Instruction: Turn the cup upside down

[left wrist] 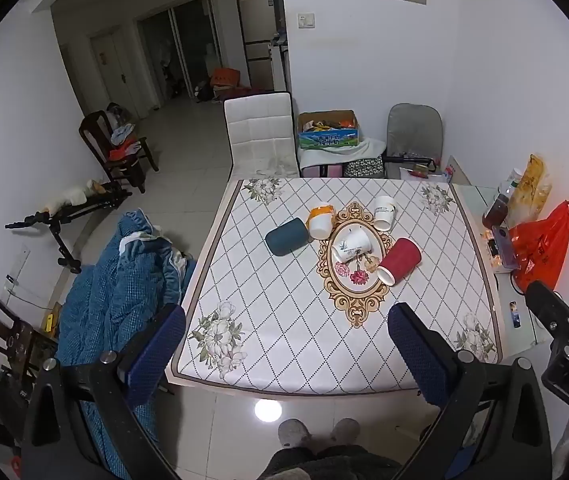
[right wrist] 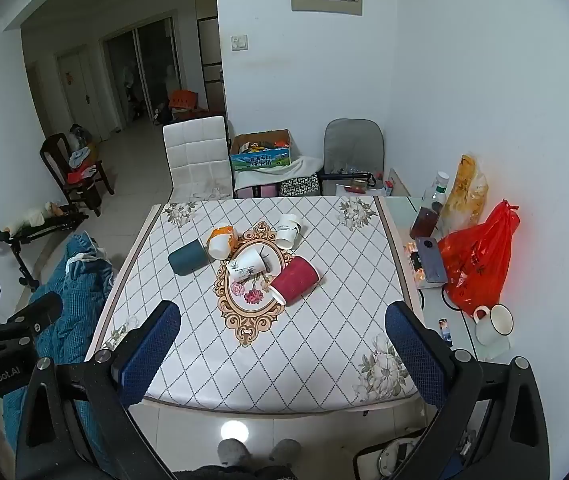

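Several cups lie on their sides in the middle of the patterned table (left wrist: 276,340): a dark teal cup (left wrist: 286,236), an orange-and-white cup (left wrist: 321,219), a white printed cup (left wrist: 351,245), a white paper cup (left wrist: 384,212) and a red cup (left wrist: 400,261). They also show in the right wrist view: teal cup (right wrist: 188,257), orange-and-white cup (right wrist: 222,241), printed cup (right wrist: 247,265), paper cup (right wrist: 289,231), red cup (right wrist: 296,281). My left gripper (left wrist: 286,354) and right gripper (right wrist: 282,354) are open and empty, held above the table's near edge, well short of the cups.
A white chair (left wrist: 260,136) stands at the table's far side. A blue quilt (left wrist: 116,312) lies to the left. On the glass side table to the right are a red bag (right wrist: 480,264), a bottle (right wrist: 428,212), a phone (right wrist: 430,260) and a white mug (right wrist: 494,324).
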`<state>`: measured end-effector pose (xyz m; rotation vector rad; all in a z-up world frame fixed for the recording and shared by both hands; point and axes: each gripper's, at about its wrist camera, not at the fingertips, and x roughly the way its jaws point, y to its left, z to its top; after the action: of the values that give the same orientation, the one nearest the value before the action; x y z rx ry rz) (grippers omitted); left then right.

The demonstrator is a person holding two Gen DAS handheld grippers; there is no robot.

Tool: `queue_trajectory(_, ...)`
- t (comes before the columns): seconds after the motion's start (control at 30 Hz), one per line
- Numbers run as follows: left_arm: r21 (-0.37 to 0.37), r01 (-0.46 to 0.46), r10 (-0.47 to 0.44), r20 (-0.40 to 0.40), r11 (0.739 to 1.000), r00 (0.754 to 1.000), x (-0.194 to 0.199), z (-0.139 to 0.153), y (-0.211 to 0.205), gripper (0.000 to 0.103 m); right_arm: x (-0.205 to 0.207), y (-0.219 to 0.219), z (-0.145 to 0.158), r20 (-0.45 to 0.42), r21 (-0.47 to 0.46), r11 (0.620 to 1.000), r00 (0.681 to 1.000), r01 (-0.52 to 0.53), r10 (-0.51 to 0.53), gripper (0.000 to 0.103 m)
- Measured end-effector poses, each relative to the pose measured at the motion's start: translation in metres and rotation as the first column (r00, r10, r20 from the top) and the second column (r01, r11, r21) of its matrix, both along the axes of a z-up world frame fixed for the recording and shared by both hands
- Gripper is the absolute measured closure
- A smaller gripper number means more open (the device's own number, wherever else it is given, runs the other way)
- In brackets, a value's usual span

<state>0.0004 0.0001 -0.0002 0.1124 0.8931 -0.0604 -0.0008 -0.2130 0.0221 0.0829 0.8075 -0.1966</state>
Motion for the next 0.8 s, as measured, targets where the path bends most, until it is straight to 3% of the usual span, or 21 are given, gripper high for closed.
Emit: queue_trajectory(0.8, -0.006, 0.002, -0.002, 0.011, 1.0, 1.0, 0.014, 0.009, -0.008, 0.0, 0.003, 0.0, 0.001, 0.002, 0.007, 1.0, 1.0, 0.0, 0.0, 0.0)
